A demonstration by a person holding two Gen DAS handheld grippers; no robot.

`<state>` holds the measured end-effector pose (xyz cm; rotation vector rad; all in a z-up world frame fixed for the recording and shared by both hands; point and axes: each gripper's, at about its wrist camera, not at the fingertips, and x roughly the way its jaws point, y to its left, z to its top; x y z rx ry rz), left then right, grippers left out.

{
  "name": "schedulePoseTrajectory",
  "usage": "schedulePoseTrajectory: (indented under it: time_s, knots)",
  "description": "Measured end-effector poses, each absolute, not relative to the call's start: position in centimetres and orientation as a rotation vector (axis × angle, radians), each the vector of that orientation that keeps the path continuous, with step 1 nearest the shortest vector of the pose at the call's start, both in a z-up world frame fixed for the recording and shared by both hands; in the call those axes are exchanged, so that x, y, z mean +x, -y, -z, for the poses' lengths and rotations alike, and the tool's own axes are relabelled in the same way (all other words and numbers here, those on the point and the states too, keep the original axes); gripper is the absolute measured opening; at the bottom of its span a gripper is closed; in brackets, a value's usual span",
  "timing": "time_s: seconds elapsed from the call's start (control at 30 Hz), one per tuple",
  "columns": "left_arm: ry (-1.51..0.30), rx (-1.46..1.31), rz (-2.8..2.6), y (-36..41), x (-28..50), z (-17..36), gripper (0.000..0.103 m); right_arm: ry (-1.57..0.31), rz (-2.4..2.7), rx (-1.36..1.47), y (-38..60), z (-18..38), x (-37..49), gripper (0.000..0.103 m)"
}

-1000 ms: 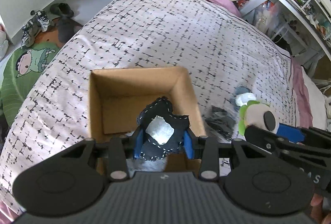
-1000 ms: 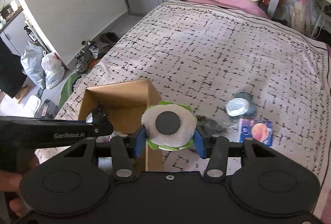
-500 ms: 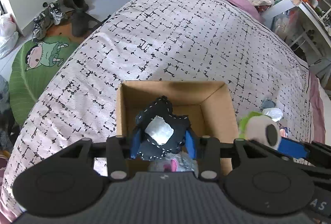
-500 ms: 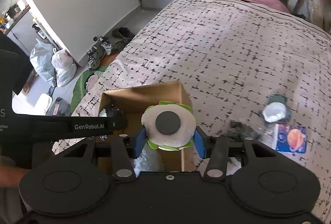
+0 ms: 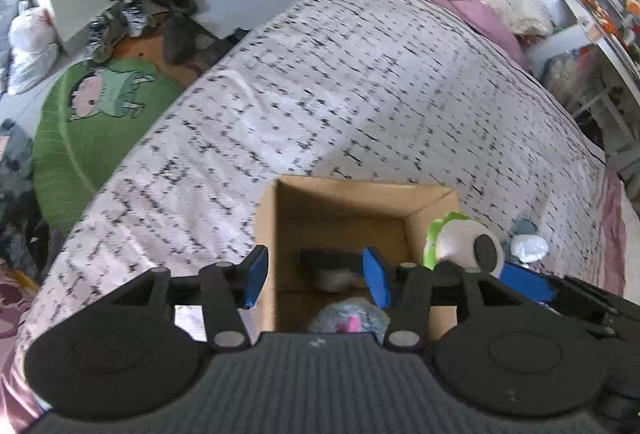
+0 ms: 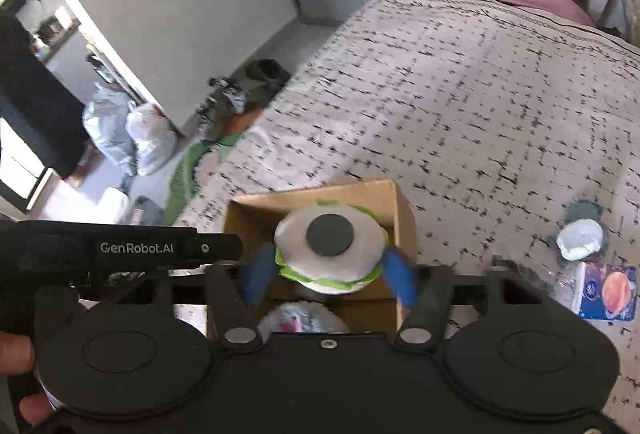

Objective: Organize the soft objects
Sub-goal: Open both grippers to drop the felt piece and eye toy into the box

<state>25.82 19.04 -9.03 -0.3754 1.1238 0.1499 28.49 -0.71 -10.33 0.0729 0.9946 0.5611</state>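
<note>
An open cardboard box [image 5: 348,199] stands on the patterned bed. My left gripper [image 5: 316,276] is open and empty above the box's left side. A dark blue plush with a silver patch [image 5: 332,266] lies inside the box, next to a grey-and-pink plush [image 5: 348,320]. My right gripper [image 6: 328,274] is shut on a white-and-green eyeball plush [image 6: 330,248] and holds it over the box [image 6: 400,209]. That plush also shows in the left wrist view [image 5: 466,244], at the box's right wall.
On the bed right of the box lie a grey-and-white plush [image 6: 580,234], a blue planet-print packet [image 6: 608,290] and a dark crumpled item [image 6: 504,262]. A green cartoon rug [image 5: 96,113], shoes and bags are on the floor left of the bed.
My left gripper has opened and the dark blue plush has dropped into the box. My right gripper has moved left with the eyeball plush, from beside the box to above it.
</note>
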Motion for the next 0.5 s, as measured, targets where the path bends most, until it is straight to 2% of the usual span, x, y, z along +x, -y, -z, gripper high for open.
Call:
schedulePoseTrajectory:
  time_s: [0.07,0.17,0.3,0.37,0.5]
  knots:
    - [-1.117,-0.385,-0.166,-19.4,25.5,8.6,0.062,-0.973,-0.566,0.072,1.0,9.8,28.3,0.08]
    - [-1.107,-0.376,-0.178,-19.3,25.1,8.0,0.071,-0.957,-0.559,0.064,1.9,9.1,27.9,0.08]
    - [-1.109,-0.367,-0.168,-18.3,24.6,7.5,0.075,-0.951,-0.531,0.079,3.6,8.5,27.5,0.082]
    - [-1.108,-0.355,-0.167,-17.6,24.2,7.2,0.08,-0.95,-0.522,0.079,4.5,8.3,27.1,0.083]
    - [-1.105,-0.335,-0.17,-16.2,23.3,6.8,0.082,-0.934,-0.497,0.083,6.5,7.8,26.3,0.092]
